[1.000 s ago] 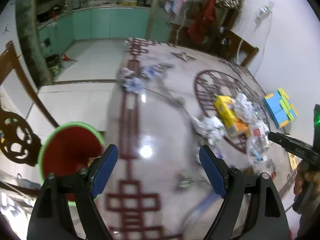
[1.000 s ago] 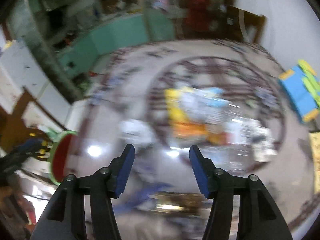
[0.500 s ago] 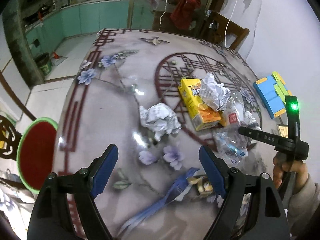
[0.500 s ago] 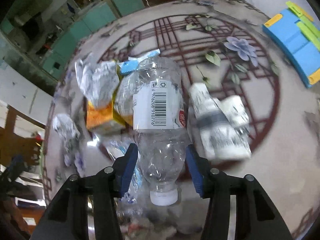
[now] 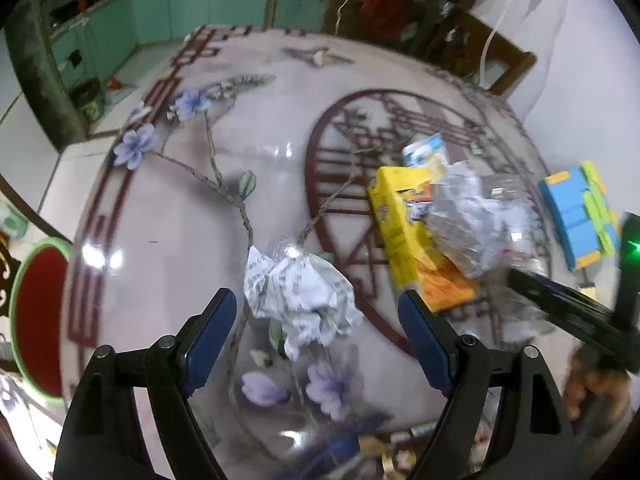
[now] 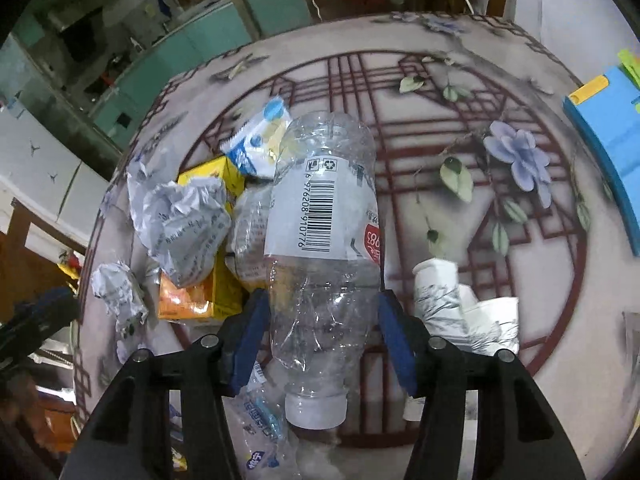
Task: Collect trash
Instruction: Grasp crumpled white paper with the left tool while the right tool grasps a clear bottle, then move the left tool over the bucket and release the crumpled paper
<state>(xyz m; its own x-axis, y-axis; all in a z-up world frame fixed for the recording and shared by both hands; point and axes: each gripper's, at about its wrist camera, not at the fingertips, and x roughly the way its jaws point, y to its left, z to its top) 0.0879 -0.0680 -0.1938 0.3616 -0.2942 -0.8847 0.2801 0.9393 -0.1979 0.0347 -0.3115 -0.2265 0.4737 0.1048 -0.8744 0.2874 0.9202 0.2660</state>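
Note:
In the left wrist view a crumpled paper ball [image 5: 300, 296] lies on the patterned round table [image 5: 180, 220]. It sits just ahead of and between the wide-apart fingers of my open left gripper [image 5: 316, 308], with gaps on both sides. In the right wrist view my right gripper [image 6: 320, 332] has its blue pads on both sides of a clear crushed plastic bottle [image 6: 324, 216], cap end toward the camera. Its jaws are opening slightly. Beside the bottle lie a yellow carton [image 6: 188, 304], a second paper ball [image 6: 180, 224], a blue-white carton [image 6: 256, 144] and crushed paper cups [image 6: 440, 300].
A red bin with a green rim [image 5: 36, 320] stands beside the table on the left. A blue and green block toy [image 5: 580, 212] lies at the table's right edge. A clear wrapper [image 6: 256, 420] lies below the bottle. Chairs and green cabinets stand beyond.
My left gripper has swung over the table toward the paper ball, which now lies between its fingers. My right gripper has come down onto the trash pile and taken the bottle between its pads.

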